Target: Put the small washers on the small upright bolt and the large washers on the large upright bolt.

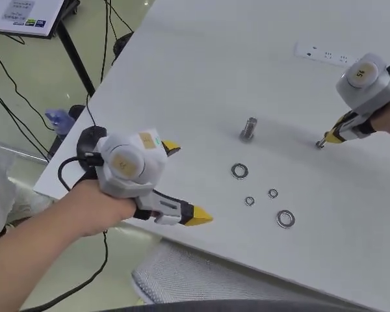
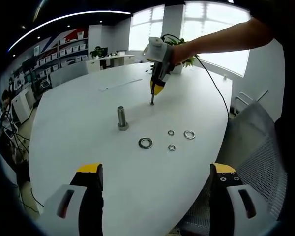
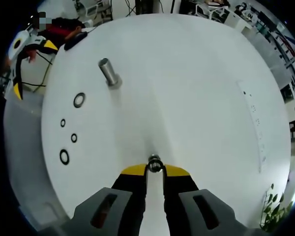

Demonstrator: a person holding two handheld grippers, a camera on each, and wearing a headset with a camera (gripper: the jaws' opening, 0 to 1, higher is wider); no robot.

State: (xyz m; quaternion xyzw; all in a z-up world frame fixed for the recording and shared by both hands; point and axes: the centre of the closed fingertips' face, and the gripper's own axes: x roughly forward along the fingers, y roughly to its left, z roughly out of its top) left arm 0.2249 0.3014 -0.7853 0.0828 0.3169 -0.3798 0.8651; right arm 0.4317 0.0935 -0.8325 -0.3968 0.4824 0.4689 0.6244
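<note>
The large bolt (image 1: 247, 129) (image 2: 121, 118) (image 3: 108, 73) stands upright mid-table. My right gripper (image 1: 325, 140) (image 2: 155, 91) (image 3: 154, 169) is shut on the small bolt (image 1: 320, 143) (image 2: 152, 101) (image 3: 154, 162), holding it upright with its lower end at the tabletop, right of the large bolt. Two large washers (image 1: 239, 171) (image 1: 285, 218) and two small washers (image 1: 249, 201) (image 1: 273, 193) lie flat nearer the front edge. My left gripper (image 1: 185, 182) (image 2: 156, 169) is open and holds nothing, hovering at the table's near-left edge, well short of the washers (image 2: 145, 143).
The white table (image 1: 201, 71) is rounded; its near edge runs under my left gripper. A power strip (image 1: 325, 55) lies at the far right. A mesh chair (image 1: 182, 279) sits below the front edge. Cables and a table leg (image 1: 75, 49) are on the floor to the left.
</note>
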